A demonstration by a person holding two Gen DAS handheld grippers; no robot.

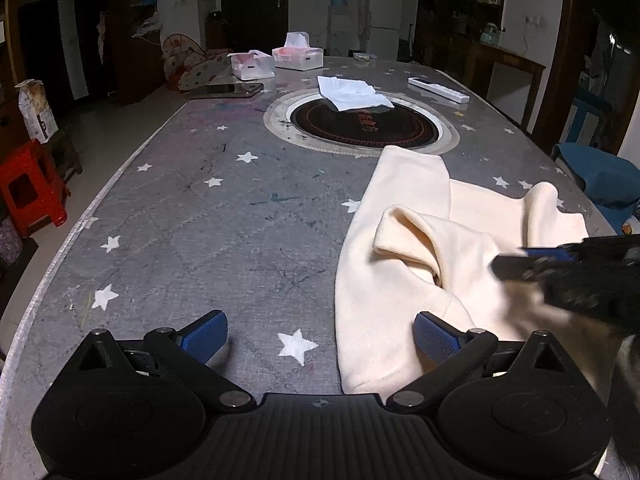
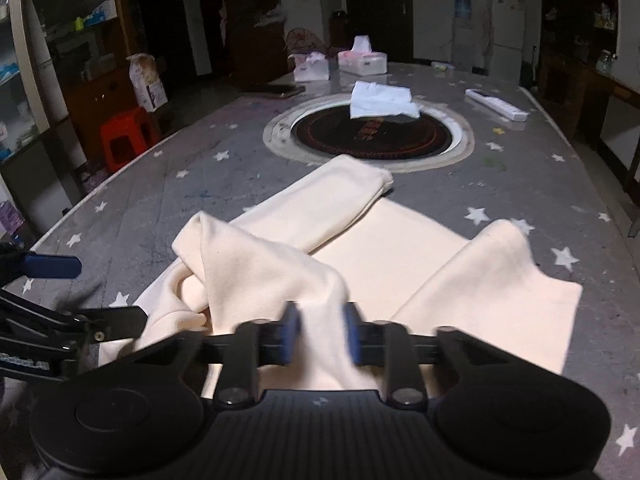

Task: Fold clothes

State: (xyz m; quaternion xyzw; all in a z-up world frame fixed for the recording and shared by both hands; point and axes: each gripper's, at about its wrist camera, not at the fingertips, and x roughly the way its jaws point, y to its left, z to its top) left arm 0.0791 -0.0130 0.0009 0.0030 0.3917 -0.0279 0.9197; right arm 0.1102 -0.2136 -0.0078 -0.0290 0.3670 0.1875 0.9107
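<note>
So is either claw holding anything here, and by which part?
The right claw is shut on a raised fold of the cream garment, near its close edge. The left claw is open over the table, holding nothing.

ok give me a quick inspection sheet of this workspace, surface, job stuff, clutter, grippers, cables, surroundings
surface: grey star-print table with a round black inset cooktop
job's things: cream garment partly folded, one sleeve laid across the body
clutter: white cloth on the cooktop rim, two tissue boxes, phone, remote
grippers: left gripper open, its right pad over the garment's edge; right gripper closed on a garment fold, blurred
cables: nothing seen
surroundings: red stool, white fridge, dark shelving
</note>
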